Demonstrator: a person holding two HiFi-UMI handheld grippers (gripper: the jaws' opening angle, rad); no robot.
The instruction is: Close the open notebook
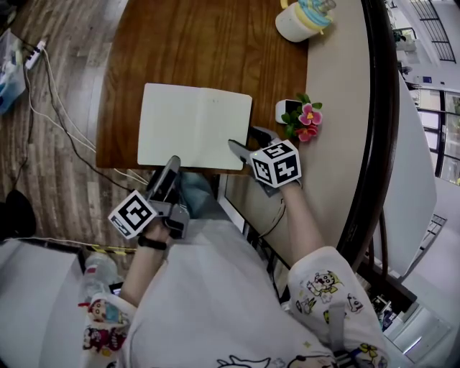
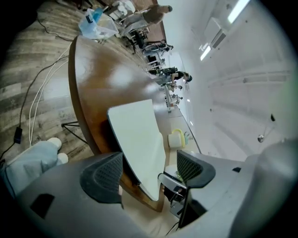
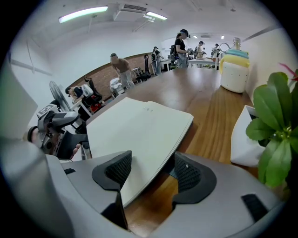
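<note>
The cream notebook lies flat on the brown tabletop by its near edge. One plain face is up and I see no centre fold. My right gripper is open at the near right corner. In the right gripper view the notebook runs between the jaws of the right gripper, one pad over the top face and the other beside the thick page edge. My left gripper is open just off the near edge, at table-edge height. The left gripper view shows the notebook ahead of the left gripper.
A small white pot with pink flowers stands just right of the notebook, close to my right gripper. A white and yellow mug sits farther back. Cables trail over the wooden floor at left. People stand in the background.
</note>
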